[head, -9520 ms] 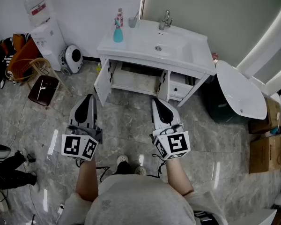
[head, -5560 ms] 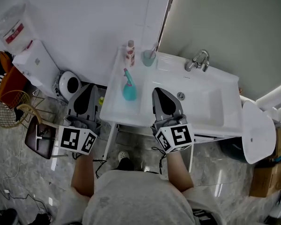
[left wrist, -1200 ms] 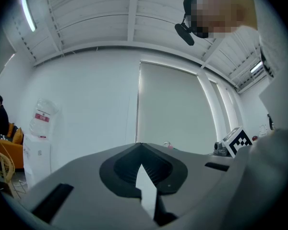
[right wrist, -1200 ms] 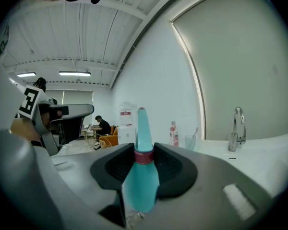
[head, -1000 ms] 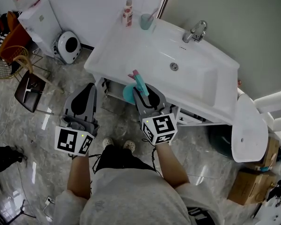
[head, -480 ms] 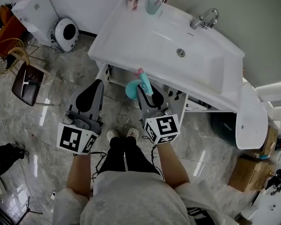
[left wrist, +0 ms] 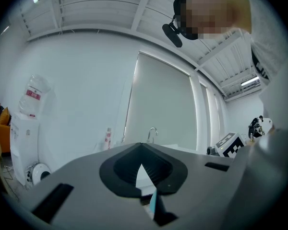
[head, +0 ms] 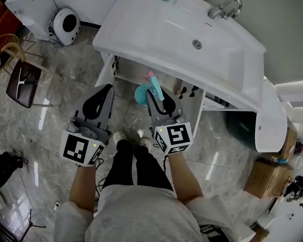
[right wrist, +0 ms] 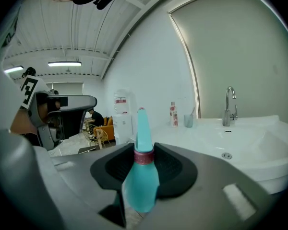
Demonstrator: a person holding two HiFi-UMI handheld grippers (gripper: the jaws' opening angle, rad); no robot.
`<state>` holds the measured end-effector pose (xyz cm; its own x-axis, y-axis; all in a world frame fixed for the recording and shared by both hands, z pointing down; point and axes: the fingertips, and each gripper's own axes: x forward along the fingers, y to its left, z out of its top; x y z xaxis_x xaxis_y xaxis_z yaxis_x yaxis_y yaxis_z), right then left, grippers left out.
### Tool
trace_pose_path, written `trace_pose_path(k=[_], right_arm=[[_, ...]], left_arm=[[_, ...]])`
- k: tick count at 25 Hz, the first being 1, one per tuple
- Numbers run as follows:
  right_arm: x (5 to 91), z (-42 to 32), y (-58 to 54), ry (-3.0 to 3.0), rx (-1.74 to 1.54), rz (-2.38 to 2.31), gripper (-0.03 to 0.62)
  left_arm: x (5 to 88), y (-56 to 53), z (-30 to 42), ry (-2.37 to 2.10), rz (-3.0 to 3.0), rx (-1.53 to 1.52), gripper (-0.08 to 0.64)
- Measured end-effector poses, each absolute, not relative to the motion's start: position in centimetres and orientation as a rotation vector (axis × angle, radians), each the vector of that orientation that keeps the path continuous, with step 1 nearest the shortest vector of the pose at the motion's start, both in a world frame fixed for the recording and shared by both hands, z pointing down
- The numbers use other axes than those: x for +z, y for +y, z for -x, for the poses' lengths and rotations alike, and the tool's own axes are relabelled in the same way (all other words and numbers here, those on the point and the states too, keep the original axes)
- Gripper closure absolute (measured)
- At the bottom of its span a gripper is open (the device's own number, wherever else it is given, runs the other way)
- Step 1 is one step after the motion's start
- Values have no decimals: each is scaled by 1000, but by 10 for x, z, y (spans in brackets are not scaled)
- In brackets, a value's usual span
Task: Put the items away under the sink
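Gripping teal bottle in right tongs, left tongs closed; print on red-labelled bottle seemingly illegible.

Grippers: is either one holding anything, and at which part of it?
The right gripper holds a teal plastic spray bottle at its neck, by the pink collar. The left gripper is shut and empty.

Left hand-held gripper closed; right hand-held gripper clamps teal bottle.
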<state>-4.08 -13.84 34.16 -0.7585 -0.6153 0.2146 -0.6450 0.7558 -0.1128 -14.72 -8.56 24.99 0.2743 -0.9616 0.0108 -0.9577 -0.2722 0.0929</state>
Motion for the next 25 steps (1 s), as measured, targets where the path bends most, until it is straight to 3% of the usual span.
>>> trace_pose_path(k=[10,25], right_arm=[[391,38,-140,-2787,248,-943,453],[534,14,-176,-2764,214,-963,453]], left_arm=[[290,-81,137,-1915,-2402,-94,557],[442,-97,116,-1943,-2414,-30,557]])
